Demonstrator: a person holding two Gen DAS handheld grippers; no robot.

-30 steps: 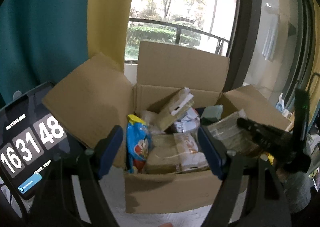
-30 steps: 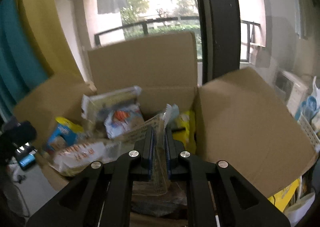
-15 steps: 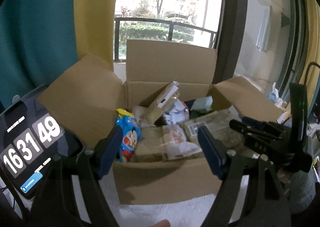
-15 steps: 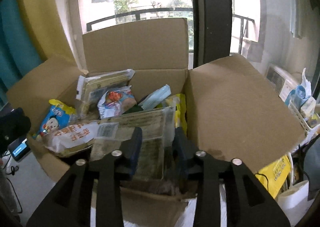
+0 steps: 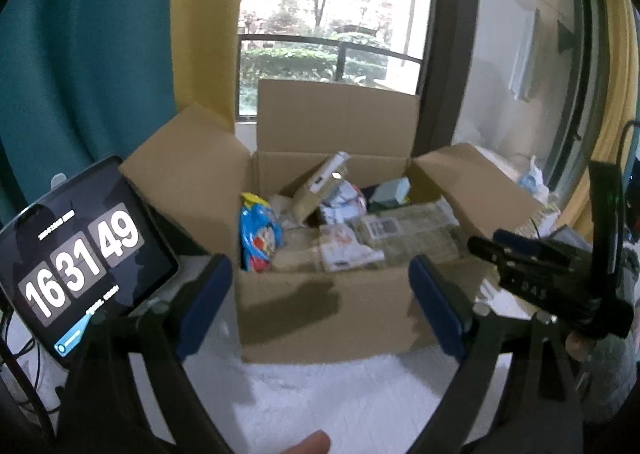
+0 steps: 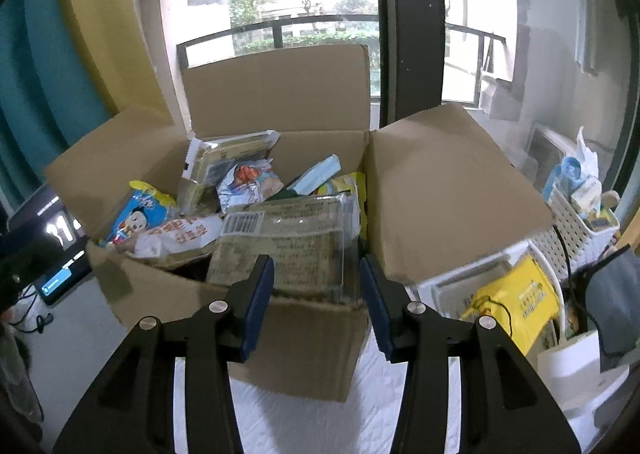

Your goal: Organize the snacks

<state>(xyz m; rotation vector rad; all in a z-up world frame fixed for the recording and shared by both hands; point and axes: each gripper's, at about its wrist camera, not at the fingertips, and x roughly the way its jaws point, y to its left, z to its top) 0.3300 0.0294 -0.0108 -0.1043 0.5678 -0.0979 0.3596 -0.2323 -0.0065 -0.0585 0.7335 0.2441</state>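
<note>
Right gripper [image 6: 316, 278]: hanging in front of the box's near wall, jaws spread and just been opening, pinching nothing; the clear packet sits beyond the tips
Left gripper [image 5: 320, 294]: jaws spread wide and just been opening, nothing between them, aiming at the box from the near side
Box [image 6: 304, 338]: standing on the white cloth [image 6: 320, 418], all flaps folded out
Clear packet [image 6: 288, 250]: lying flat on top of the snacks, against the near wall, at 12 o'clock from the right gripper
Blue bag [image 6: 138, 216]: leaning in the box's left corner, at 10 o'clock from the right gripper
Tablet [image 5: 76, 262]: showing a clock, standing at 9 o'clock from the box
Window railing [image 5: 328, 54]: sitting behind the box at 12 o'clock
</note>
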